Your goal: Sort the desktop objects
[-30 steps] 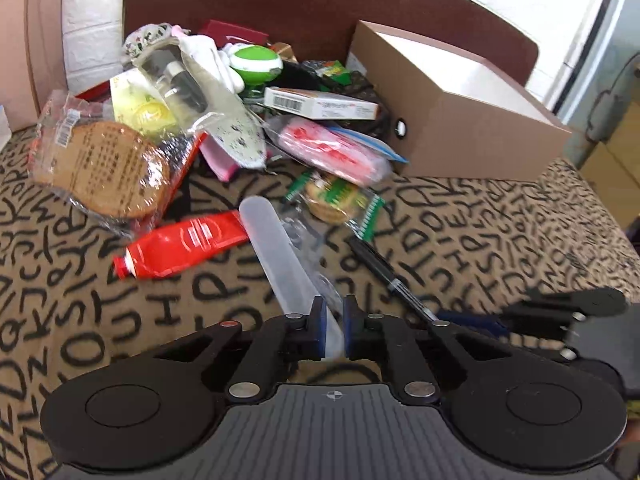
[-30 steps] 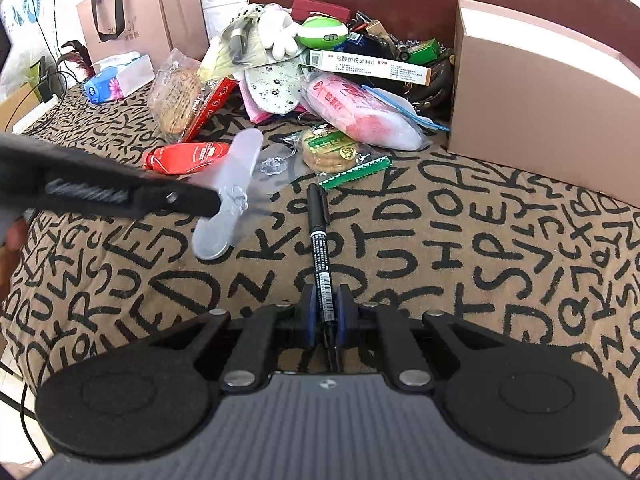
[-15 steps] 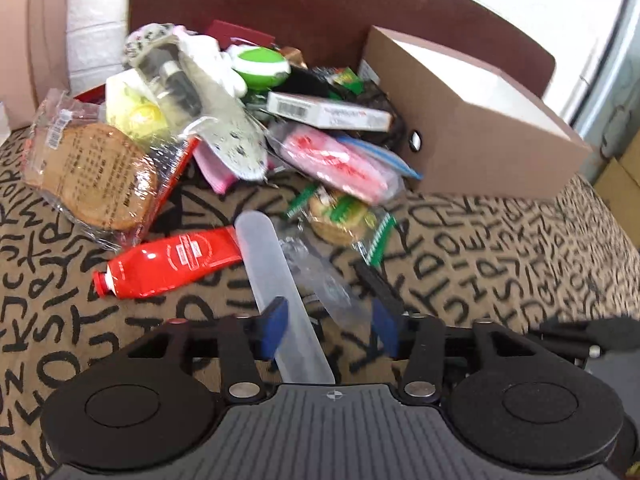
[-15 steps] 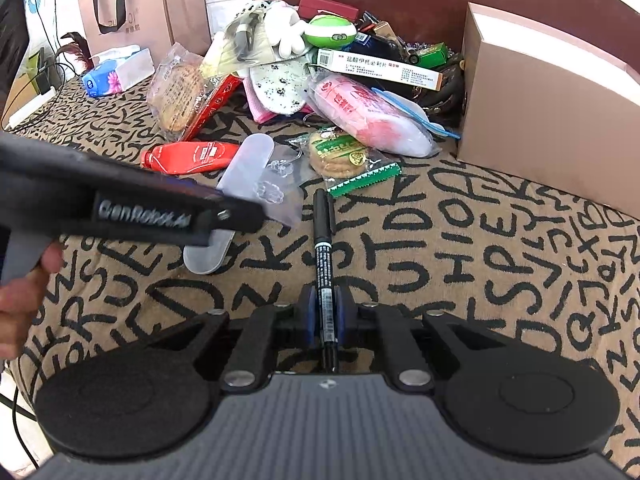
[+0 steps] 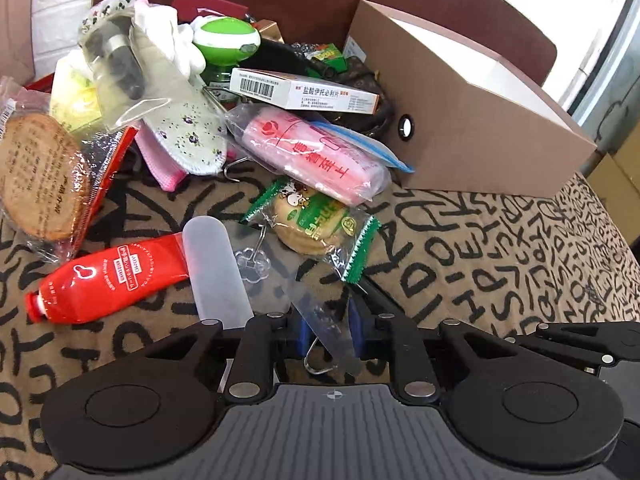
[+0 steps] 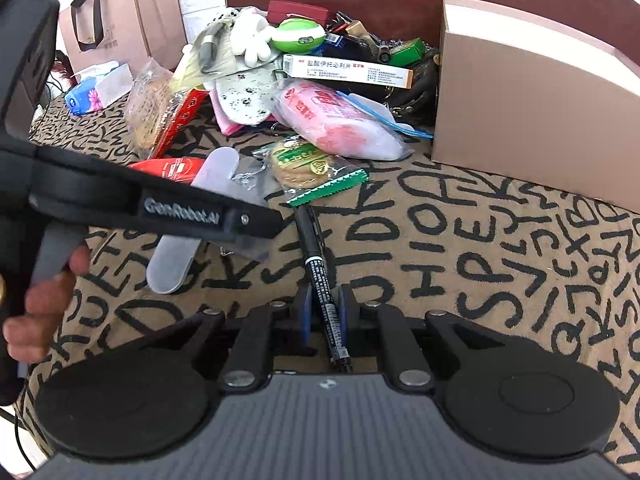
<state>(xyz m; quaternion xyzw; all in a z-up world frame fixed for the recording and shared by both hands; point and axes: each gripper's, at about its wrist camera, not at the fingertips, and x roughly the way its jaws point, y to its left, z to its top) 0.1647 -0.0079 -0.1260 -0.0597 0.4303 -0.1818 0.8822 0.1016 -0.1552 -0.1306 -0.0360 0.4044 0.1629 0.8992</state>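
Observation:
My left gripper (image 5: 329,330) is open, its jaws on either side of a clear plastic packet of hooks (image 5: 320,320) on the patterned cloth. A frosted white case (image 5: 216,272) lies just left of it, beside a red tube (image 5: 108,276). My right gripper (image 6: 325,312) is shut on a black marker pen (image 6: 318,268) that points away along the cloth. The left gripper's arm (image 6: 160,204) crosses the right wrist view over the frosted case (image 6: 176,260).
A brown cardboard box (image 5: 472,120) stands at the right. A pile lies behind: a biscuit pack (image 5: 316,224), a pink packet (image 5: 320,156), a medicine box (image 5: 304,94), a green round thing (image 5: 226,36), a wrapped cake (image 5: 36,176). A paper bag (image 6: 116,32) and tissues (image 6: 96,90) stand far left.
My left gripper let go of the frosted case, opened, and shifted right over the clear hook packet. My right gripper keeps the marker and has moved forward a little.

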